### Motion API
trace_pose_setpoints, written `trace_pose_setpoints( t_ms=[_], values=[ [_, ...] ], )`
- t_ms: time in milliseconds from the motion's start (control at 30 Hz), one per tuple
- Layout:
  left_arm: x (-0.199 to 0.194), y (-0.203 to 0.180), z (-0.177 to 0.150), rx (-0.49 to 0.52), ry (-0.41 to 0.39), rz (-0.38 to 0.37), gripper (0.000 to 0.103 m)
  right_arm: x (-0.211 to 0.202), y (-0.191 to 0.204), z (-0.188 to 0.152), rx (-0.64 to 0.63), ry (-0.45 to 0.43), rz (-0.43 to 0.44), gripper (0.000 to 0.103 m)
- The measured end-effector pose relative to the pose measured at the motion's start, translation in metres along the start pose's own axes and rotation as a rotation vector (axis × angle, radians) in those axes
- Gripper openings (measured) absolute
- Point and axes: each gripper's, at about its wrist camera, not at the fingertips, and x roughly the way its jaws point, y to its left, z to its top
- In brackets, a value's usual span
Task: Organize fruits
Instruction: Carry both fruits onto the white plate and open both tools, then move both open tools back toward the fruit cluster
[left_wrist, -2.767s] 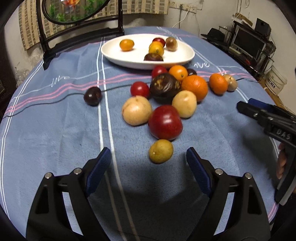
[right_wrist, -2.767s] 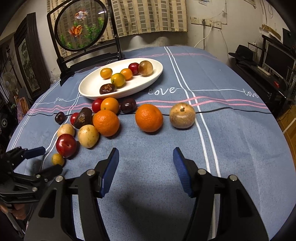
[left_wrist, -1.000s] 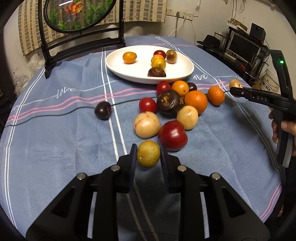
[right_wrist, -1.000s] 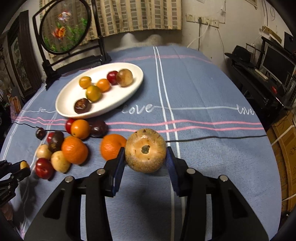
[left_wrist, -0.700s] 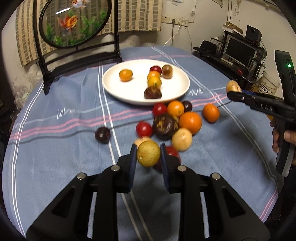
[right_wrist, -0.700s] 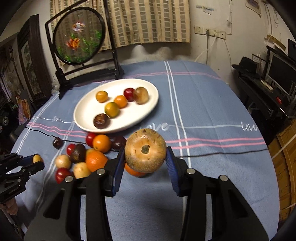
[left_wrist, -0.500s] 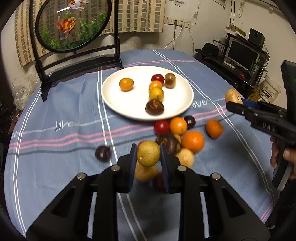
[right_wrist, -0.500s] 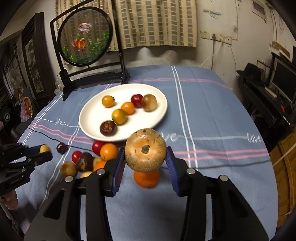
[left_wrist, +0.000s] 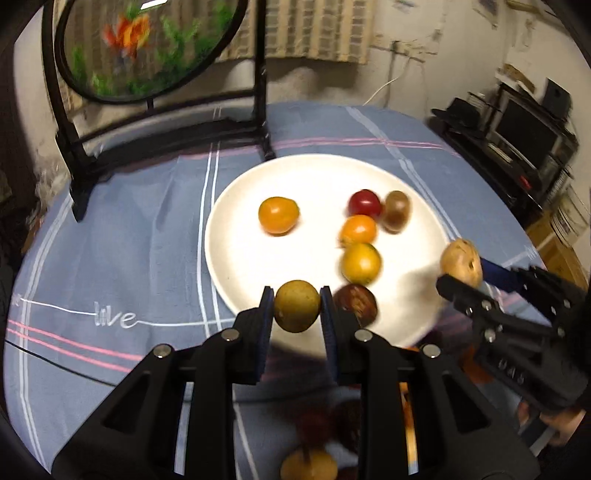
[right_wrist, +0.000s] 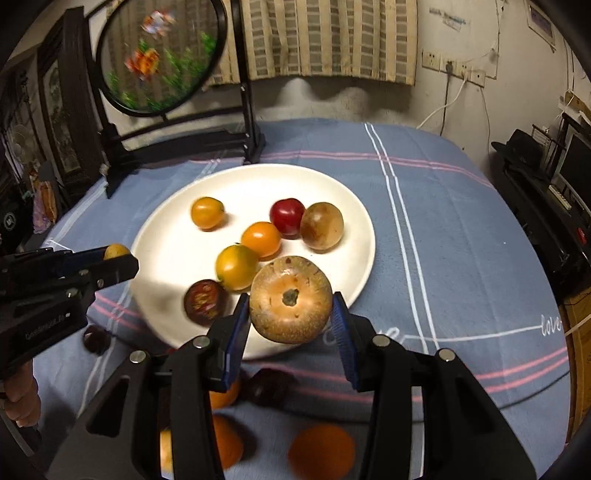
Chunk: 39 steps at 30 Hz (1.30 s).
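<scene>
"love" is stitched on the blue tablecloth (right_wrist: 461, 229); the left gripper (left_wrist: 296, 312) clamps a small yellow-green fruit (left_wrist: 296, 310), the right gripper (right_wrist: 290, 301) a speckled tan fruit (right_wrist: 290, 298); fruits below them blur

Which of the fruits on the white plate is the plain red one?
The red fruit at the plate's far side, touching the larger brownish fruit. The other fruits on the plate are orange, yellow or dark purple.

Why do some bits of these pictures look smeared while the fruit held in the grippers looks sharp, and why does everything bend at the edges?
Left wrist view: the small yellow-green fruit is crisp, while the white plate and its fruit are motion-smeared. Right wrist view: the large tan fruit is sharp, and the round goldfish screen is blurred. Both views: fisheye lenses curve the blue striped tablecloth and darken the corners.
</scene>
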Motion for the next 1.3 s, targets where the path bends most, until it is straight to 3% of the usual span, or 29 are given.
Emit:
trace_pose_setpoints(
  t_ms=[233,267,333,600,667,933,1200,1300],
  values=[
    [0.034,0.015,0.012,-0.037,0.024,0.052,0.028,0.032,-0.003,0.008,-0.002,0.048,-0.037,0.044],
    [0.033,0.018,0.014,-0.052,0.015,0.056,0.041,0.035,-0.005,0.009,0.003,0.05,-0.042,0.046],
    [0.028,0.022,0.016,-0.06,-0.016,0.074,0.054,0.033,-0.007,0.012,0.022,0.013,-0.044,0.053],
    [-0.002,0.025,0.005,-0.046,-0.057,0.062,0.075,-0.003,-0.018,0.001,0.099,-0.063,0.005,0.054],
    [-0.011,0.026,-0.005,-0.039,-0.057,0.057,0.081,-0.016,-0.02,-0.007,0.113,-0.071,0.011,0.063],
    [-0.051,0.033,-0.053,-0.039,-0.093,0.073,0.088,-0.061,-0.025,-0.046,0.162,-0.086,0.036,0.063],
    [-0.071,0.046,-0.09,-0.075,-0.096,0.073,0.09,-0.075,-0.016,-0.081,0.174,-0.07,0.012,0.064],
    [-0.072,0.048,-0.101,-0.077,-0.079,0.076,0.09,-0.073,-0.008,-0.091,0.162,-0.06,-0.04,0.064]
  ],
)
